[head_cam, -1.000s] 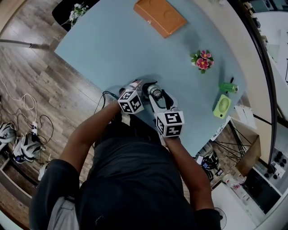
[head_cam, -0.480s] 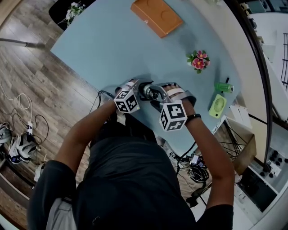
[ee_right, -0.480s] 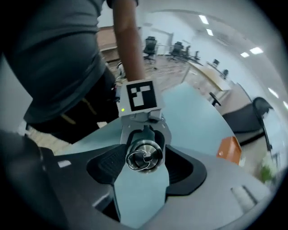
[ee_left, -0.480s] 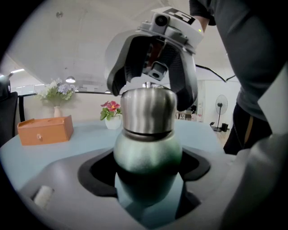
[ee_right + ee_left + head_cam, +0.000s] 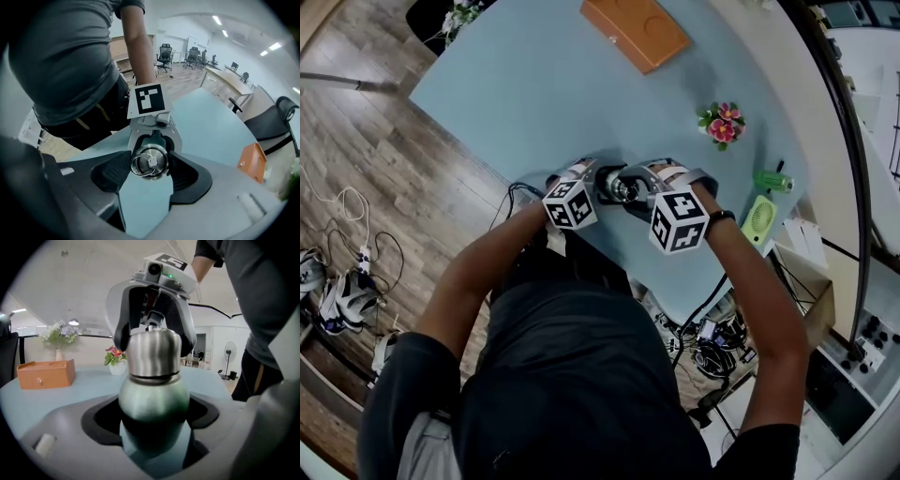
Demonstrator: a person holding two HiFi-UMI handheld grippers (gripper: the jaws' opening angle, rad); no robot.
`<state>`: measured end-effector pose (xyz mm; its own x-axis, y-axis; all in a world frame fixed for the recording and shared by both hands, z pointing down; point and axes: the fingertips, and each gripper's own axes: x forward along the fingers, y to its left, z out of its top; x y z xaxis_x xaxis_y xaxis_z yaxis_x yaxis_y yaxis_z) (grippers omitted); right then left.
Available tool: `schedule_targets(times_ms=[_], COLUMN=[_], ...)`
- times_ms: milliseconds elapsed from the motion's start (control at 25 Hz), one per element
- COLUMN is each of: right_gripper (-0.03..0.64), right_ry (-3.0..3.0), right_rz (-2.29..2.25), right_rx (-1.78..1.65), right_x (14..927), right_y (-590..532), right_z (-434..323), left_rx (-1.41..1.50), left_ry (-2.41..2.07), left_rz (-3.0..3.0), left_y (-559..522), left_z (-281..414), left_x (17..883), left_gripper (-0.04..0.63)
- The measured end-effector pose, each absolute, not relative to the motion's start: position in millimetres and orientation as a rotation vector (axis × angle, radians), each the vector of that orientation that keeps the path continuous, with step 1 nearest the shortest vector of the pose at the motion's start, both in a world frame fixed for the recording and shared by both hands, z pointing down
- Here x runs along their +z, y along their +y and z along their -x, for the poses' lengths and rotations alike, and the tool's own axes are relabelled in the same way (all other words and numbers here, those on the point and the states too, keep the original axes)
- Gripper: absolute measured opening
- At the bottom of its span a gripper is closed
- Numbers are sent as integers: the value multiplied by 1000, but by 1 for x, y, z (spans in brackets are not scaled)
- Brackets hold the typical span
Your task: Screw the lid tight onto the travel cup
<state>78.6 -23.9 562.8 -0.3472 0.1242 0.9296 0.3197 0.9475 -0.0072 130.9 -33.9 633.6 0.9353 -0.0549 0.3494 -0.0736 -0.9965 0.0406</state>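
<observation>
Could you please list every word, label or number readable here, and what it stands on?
No readable text anywhere.
The left marker cube and right marker cube carry black square patterns, not letters.
The green metal travel cup, its steel lid, the orange rectangular box and the light green fan show no print.

Bare tabletop (image 5: 534, 84) lies beyond the cup (image 5: 153, 399); orange box (image 5: 635, 31) and flowers (image 5: 722, 125) stand well apart.

Cup (image 5: 153, 401) mostly covered in head view, its body behind lid (image 5: 149, 161) in right gripper view, box (image 5: 635, 30) cut by top edge, green thing (image 5: 773, 180) too small to tell
</observation>
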Motion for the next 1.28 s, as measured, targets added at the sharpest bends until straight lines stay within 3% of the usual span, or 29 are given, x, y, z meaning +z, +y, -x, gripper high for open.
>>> schedule_targets(times_ms=[240, 760, 1040, 1280], right_gripper=[250, 249, 251, 259], right_ry=[-2051, -1992, -2025, -2113], right_rz=[56, -1321, -1212, -615], right_rx=[1, 572, 570, 323], right_x=[563, 552, 553, 539], right_y=[-29, -47, -47, -34], right_z=[-77, -84, -85, -80], left_rx=[550, 574, 563, 556], left_ry=[-112, -269, -290, -283], left_rz=[-3044, -3030, -3021, -3017], left_y=[-35, -34, -36, -37], left_z=[-131, -128, -130, -131], left_x=[633, 635, 635, 636], left_gripper=[430, 430, 430, 430])
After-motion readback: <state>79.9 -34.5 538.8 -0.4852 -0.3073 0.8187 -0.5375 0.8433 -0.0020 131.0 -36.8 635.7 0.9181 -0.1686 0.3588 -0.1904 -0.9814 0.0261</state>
